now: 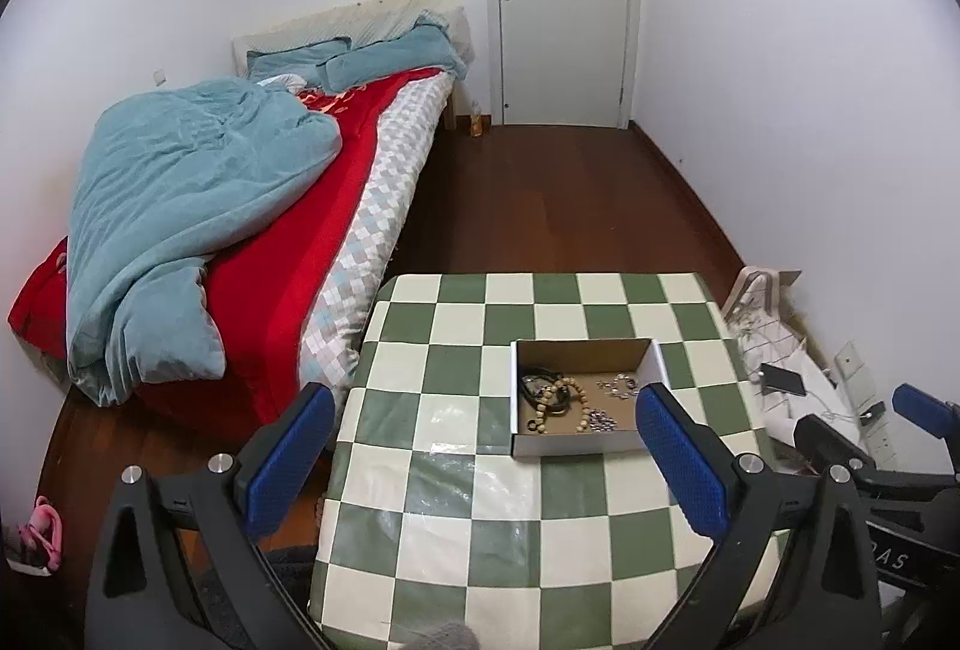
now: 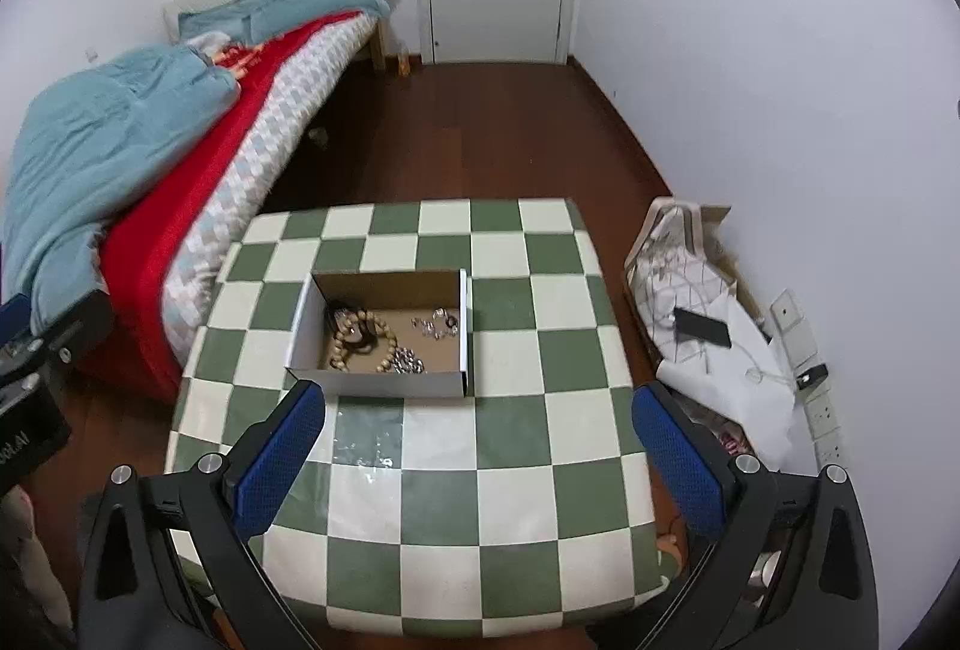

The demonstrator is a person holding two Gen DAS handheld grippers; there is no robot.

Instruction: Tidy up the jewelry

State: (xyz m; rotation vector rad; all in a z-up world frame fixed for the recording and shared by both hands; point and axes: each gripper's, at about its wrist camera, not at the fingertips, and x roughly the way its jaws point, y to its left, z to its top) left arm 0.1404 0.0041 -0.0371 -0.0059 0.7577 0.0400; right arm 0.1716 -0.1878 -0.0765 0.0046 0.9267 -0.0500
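Both the left gripper (image 1: 486, 446) and right gripper (image 2: 477, 440) hang with jaws wide apart, holding nothing, above the checkered table (image 2: 510, 500). The box (image 2: 384, 383) of jewelry (image 2: 360, 338) sits at twelve o'clock, the table's near half bare.

Black frames w/ silver screws, blue textured fingers (image 1: 684, 461).

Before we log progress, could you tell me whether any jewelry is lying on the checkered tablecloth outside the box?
No, the beads lie inside the cardboard box.

You get even, soft indoor light, glare on the plastic table cover (image 1: 456, 476), strong fisheye bending with dark corners, bed (image 2: 120, 122) slightly blurred, centre sharp
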